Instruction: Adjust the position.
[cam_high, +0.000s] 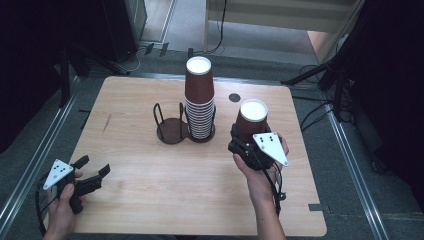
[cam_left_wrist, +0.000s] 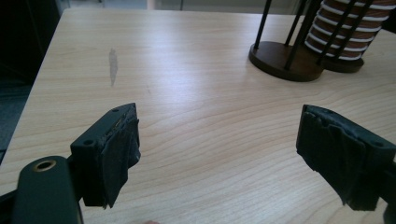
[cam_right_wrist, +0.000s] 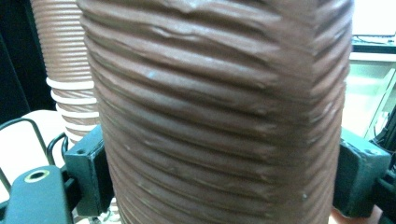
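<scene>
Table (cam_high: 150, 200) evenly lit from overhead, soft short shadows; room edges fall to near black. Bright floor patch at the top. Left gripper view has pale glare across the wood (cam_left_wrist: 196, 56). Right gripper view: ribbed cup (cam_right_wrist: 215, 112) close and soft, background overexposed

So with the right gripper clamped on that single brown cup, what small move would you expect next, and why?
Probably carry the cup left toward the two-slot wire holder. The right gripper is shut on the cup's ribbed wall, bottom up, beside the tall cup stack in the holder's right slot; the left slot stands vacant. The left gripper hangs open, holding nothing.
</scene>
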